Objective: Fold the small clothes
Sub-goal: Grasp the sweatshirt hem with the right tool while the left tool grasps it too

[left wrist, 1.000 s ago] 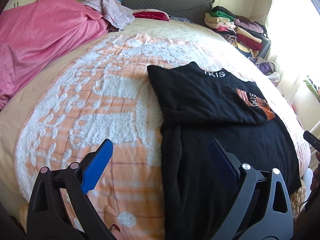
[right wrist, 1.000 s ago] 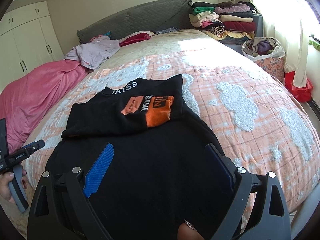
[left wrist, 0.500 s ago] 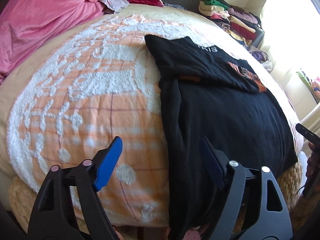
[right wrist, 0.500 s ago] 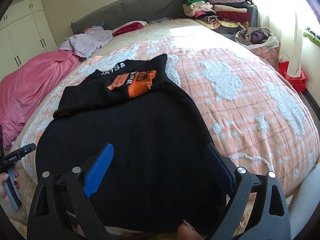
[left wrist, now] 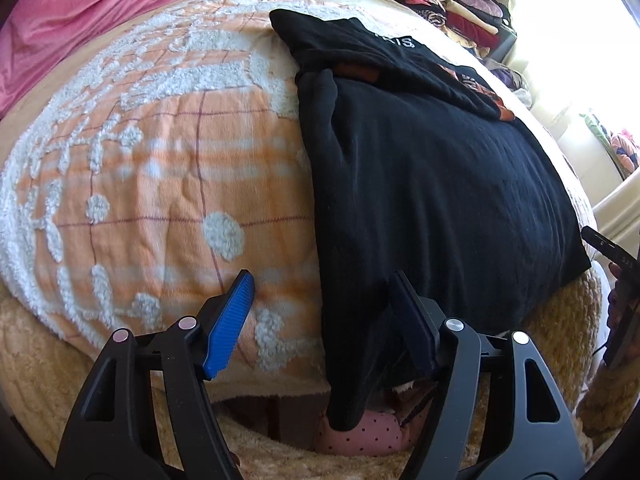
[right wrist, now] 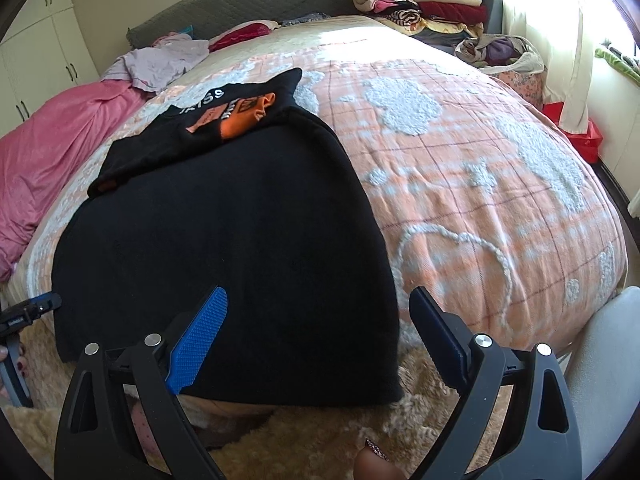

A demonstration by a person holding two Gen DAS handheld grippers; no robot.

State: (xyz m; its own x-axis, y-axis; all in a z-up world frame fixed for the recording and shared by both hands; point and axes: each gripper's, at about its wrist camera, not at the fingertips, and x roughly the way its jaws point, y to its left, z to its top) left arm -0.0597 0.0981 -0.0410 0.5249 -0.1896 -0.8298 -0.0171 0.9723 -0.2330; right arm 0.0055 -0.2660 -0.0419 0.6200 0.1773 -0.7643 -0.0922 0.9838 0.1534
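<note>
Two grippers, one in each of our hands, have dropped from above the middle of the bed to its near edge, where the hem of the black knit garment with an orange-and-white print hangs over the peach-and-white tufted bedspread. The left gripper has just been narrowing its jaws; they straddle the garment's left hem corner, the right pad already against the cloth, the left one clear, so nothing is pinched yet. The right gripper stands with jaws spread across the right hem corner. With the top already folded down, we judge the bottom fold is next.
</note>
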